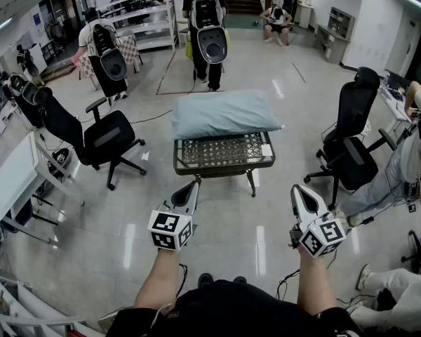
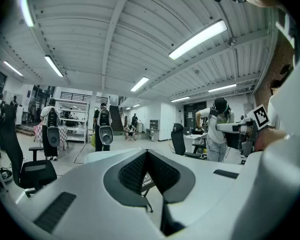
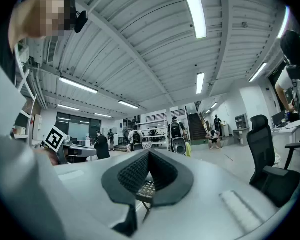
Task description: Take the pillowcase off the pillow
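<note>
Left claw (image 1: pixel 195 182), right claw (image 1: pixel 296 189) closed, pillow (image 1: pixel 224 113) beyond

Left gripper (image 1: pixel 195 183): we see a white shell with dark ribbed pads (image 2: pixel 135 171).
Right gripper (image 1: pixel 296 189): we see the same white shell.
Marker cubes (image 1: pixel 170 230): black-and-white square codes.
Clothing (image 1: pixel 231 311): we note a black top.

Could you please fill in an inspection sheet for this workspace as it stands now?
Surface: small table with lattice top.
Job's things: pillow in pale blue pillowcase lies on the table.
Clutter: small white patch at table's right end, unclear.
Tools: left tool and right tool both shut, empty, short of the table.
Cables: cable on floor near the person's right side.
Surroundings: office chairs either side; people beyond.
</note>
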`<action>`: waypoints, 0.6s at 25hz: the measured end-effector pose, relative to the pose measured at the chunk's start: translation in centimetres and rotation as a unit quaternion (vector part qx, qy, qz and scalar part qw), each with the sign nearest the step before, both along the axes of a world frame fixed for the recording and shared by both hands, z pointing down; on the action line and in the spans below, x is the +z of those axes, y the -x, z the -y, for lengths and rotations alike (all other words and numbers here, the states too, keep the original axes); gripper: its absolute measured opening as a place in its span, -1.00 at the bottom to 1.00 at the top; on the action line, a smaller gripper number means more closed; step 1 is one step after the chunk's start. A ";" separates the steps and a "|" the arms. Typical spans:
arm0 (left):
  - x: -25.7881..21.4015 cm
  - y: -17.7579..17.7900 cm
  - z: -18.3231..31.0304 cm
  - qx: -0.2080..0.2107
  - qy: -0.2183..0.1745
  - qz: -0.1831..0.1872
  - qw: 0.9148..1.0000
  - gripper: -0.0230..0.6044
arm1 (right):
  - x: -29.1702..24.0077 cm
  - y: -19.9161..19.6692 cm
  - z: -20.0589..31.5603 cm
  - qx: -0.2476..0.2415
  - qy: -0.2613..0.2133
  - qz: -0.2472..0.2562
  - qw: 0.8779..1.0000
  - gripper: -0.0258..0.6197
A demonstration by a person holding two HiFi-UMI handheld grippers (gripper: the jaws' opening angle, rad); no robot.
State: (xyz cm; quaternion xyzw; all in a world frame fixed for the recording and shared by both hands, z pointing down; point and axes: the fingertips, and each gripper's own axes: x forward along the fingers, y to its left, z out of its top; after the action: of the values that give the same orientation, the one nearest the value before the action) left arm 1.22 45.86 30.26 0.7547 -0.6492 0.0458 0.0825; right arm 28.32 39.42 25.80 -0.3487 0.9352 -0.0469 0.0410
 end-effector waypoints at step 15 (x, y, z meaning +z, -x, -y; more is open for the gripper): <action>-2.0 -4.7 2.4 0.023 -0.008 0.024 0.999 -0.93 | -0.5 -3.8 1.3 -0.005 0.009 0.032 0.999 -0.90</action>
State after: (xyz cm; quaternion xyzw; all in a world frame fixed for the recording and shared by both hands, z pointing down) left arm 5.92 43.49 28.25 0.7690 -0.6336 0.0607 0.0596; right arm 32.15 38.09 25.30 -0.3427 0.9347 -0.0663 0.0673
